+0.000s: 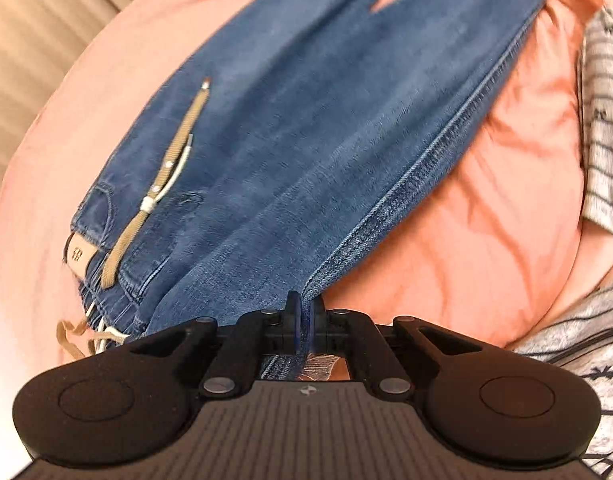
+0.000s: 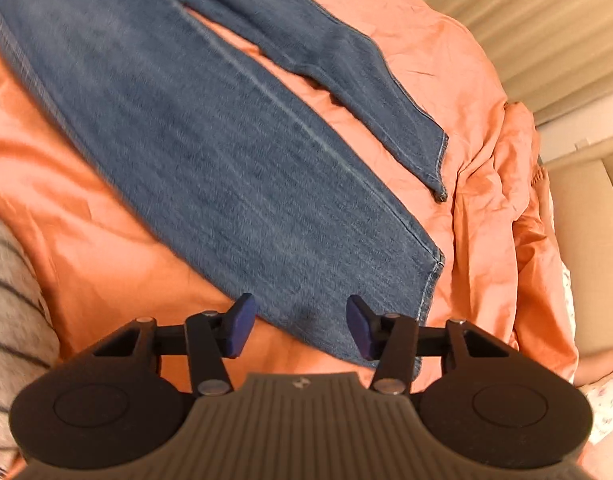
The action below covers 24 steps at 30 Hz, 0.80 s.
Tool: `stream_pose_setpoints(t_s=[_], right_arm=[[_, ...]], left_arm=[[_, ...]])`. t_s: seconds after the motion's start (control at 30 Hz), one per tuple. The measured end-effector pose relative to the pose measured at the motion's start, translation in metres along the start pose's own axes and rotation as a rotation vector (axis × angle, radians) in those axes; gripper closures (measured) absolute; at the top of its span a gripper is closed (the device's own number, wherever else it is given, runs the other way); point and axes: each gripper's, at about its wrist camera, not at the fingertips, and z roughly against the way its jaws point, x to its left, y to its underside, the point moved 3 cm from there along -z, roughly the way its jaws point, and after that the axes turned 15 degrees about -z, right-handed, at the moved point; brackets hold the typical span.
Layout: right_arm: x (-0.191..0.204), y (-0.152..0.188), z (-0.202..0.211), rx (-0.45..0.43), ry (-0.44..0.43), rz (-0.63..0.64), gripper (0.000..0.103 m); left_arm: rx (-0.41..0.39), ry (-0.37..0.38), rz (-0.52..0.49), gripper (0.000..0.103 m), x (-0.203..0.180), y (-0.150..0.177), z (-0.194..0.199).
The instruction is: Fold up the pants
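Pinched between the closed blue pads of the left gripper (image 1: 305, 312) is a side edge of the blue jeans (image 1: 306, 140), near the waistband; the denim runs away from the fingers across the orange bedsheet (image 1: 466, 220). Left of the grip lie the bunched waistband, its tan leather patch (image 1: 77, 255) and a beige drawstring (image 1: 166, 172) resting on the denim. Striped fabric (image 1: 604, 120) lies on the right side of the sheet.

Over on the right wrist view, the right gripper (image 2: 300, 326) is spread wide, its pads either side of the nearer leg's hem end, just above the cloth; contact cannot be judged. Farther off, the second leg (image 2: 346, 72) lies apart from the first, sheet showing between them.
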Motion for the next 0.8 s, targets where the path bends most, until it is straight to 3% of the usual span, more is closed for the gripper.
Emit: stream_pose_setpoints(t_s=[0.4,0.63,0.67,0.73,0.8], right_arm=[[0.002,0.048,-0.007,-0.064,0.107,0.225,0.062],[0.016,0.057,-0.044,-0.088,0.168,0.347,0.066],[0.017,0.057,-0.049,-0.096,0.19,0.348,0.069],[0.014,0.055,-0.058,-0.112,0.235,0.317,0.102],[0.007,0.047,-0.06,-0.113,0.253,0.234,0.103]], left_arm=[[-0.044,0.0,0.179,0.1,0.012,0.004,0.0],[-0.062,-0.02,0.274,0.099,0.019,0.006,0.003],[-0.061,-0.023,0.281,0.099,0.02,0.005,0.004],[-0.062,-0.04,0.292,0.099,0.02,0.004,0.006],[-0.065,-0.055,0.302,0.099,0.021,0.003,0.009]])
